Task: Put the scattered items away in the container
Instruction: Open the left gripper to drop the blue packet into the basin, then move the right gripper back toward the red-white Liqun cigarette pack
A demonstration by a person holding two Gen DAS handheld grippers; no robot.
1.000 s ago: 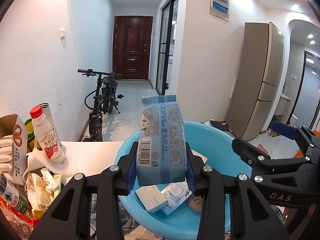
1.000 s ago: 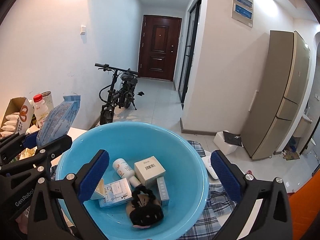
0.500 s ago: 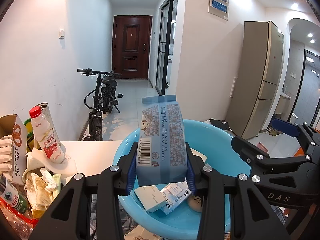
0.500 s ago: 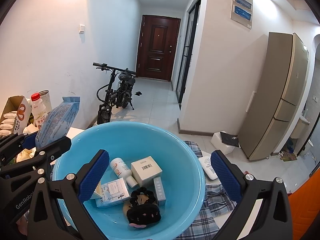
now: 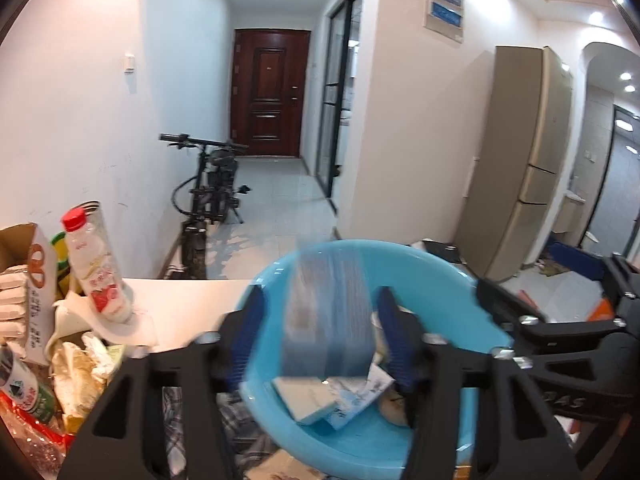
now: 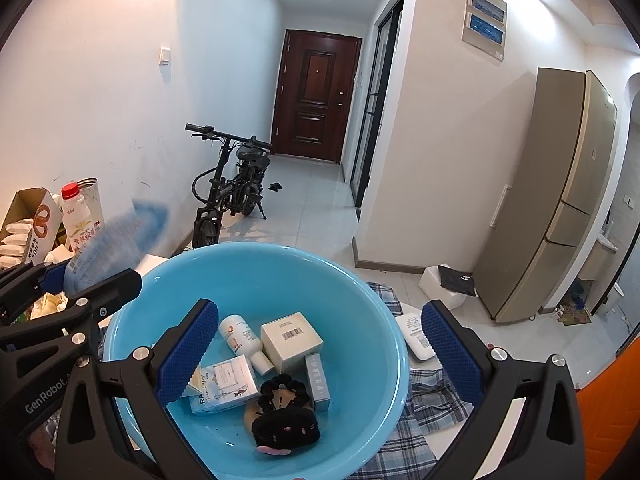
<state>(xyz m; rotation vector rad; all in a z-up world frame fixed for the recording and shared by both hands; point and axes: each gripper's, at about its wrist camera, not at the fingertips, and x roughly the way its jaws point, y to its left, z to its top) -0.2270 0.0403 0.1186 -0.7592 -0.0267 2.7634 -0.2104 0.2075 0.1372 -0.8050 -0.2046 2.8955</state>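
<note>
A light-blue snack packet [image 5: 328, 312] hangs blurred over the blue basin [image 5: 400, 246], between the jaws of my left gripper [image 5: 319, 308]. Those jaws are opening, and a gap shows on each side of the packet. In the right wrist view the packet [image 6: 116, 240] is a blur above the basin's [image 6: 280, 252] left rim. My right gripper [image 6: 320, 312] stands wide open over the basin with nothing between its fingers. Inside lie a white bottle [image 6: 240, 336], a barcoded white box [image 6: 292, 340], a carton [image 6: 226, 384] and a black plush piece [image 6: 284, 420].
At the left stand a red-capped drink bottle [image 5: 96, 268], an open cardboard box [image 5: 24, 280] and a heap of wrappers [image 5: 76, 368]. A white remote-like device [image 6: 416, 336] lies on the plaid cloth [image 6: 432, 400] right of the basin. A bicycle [image 5: 208, 200] leans against the wall beyond.
The left jaws have spread apart and let go of the blue packet, which now blurs as it drops toward the basin. The right gripper has stayed where it was.
</note>
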